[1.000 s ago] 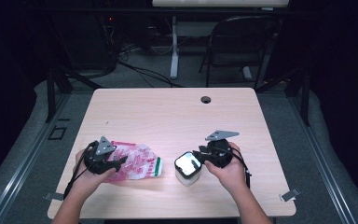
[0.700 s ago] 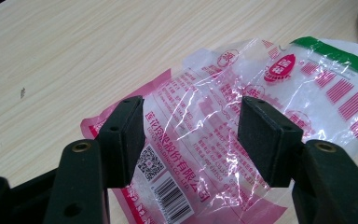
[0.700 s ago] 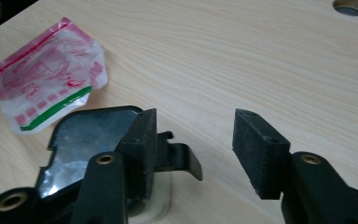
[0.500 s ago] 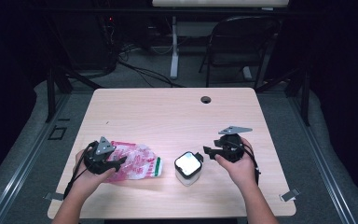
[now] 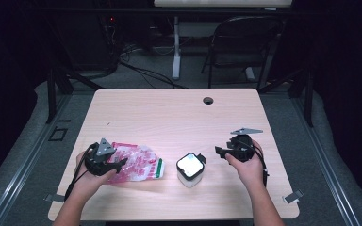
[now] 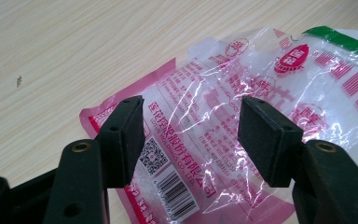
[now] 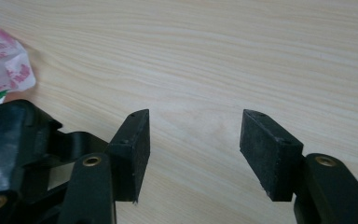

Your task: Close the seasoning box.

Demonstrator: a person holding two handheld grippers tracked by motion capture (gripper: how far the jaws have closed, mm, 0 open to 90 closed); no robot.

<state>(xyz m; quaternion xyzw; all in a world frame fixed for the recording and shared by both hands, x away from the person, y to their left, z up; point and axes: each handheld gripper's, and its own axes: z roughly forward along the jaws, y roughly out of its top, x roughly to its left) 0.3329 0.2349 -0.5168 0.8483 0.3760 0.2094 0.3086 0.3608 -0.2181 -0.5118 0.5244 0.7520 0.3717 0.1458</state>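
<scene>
The plastic bag, pink-printed with a green edge, lies flat on the table near its front left, and the small jar with a black lid stands just to its right. The left gripper is held over the bag's left end; in the left gripper view its jaws stand wide apart above the bag, and no pressing of the pads on the film is seen. The right gripper is seen to the right of the jar, apart from it; its jaws have just been opening, and in the right gripper view nothing lies between them but bare table.

The jar appears to have just been set down and released. The next move is judged to call for a pinch of the left gripper on the thin film, low enough to catch it, while the right gripper is brought to bag or jar.

Counted: one bag, one jar, two grippers, one table.
</scene>
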